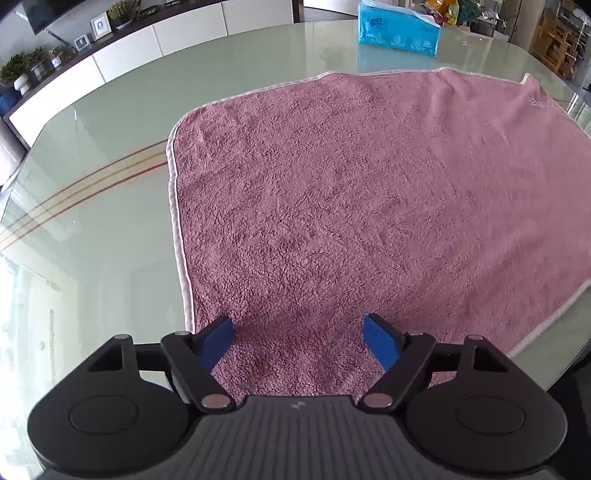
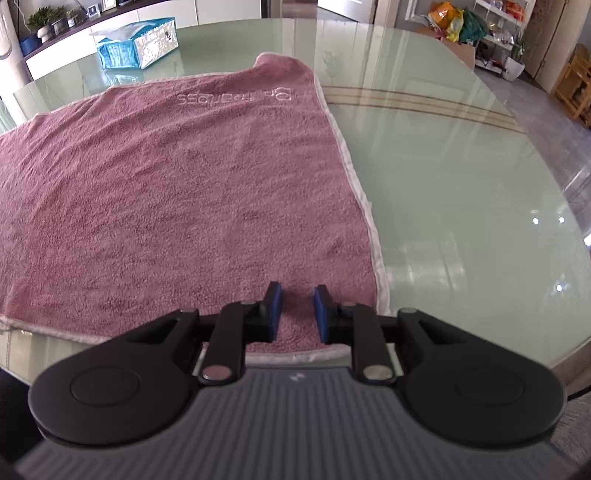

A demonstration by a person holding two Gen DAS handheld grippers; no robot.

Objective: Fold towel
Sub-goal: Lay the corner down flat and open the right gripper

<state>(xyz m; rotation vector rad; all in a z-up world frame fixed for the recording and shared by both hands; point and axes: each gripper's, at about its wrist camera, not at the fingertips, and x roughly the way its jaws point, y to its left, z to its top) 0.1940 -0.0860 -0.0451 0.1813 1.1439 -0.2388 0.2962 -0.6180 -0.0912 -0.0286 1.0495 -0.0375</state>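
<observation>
- Towel (image 1: 369,206), pink with a pale hem, lies spread flat in 1 layer on the glass table (image 1: 110,177); its near edge runs along the table's near rim.
- Left gripper (image 1: 297,332) hangs over the towel's near-left corner, its 2 blue pads (image 1: 218,341) set wide apart, with pile below the gap and nothing clamped.
- Right gripper (image 2: 298,312) sits over the near-right corner of the towel (image 2: 166,184), its blue pads (image 2: 274,310) drawn close with a narrow strip of pile between them; whether they pinch the cloth I cannot tell.
- From the left view the left hem runs straight away from the gripper, and the cloth stretches off to the right, so its long axis lies across the table, from one gripper to the other.
- From the right view the right hem runs away and leftward; the stitched lettering (image 2: 232,98) near the far-right corner reads upside down.
- Far-right corner is slightly lifted and curled.
- Beyond the far edge stands a blue tissue pack (image 1: 399,27), well apart from the towel.
</observation>
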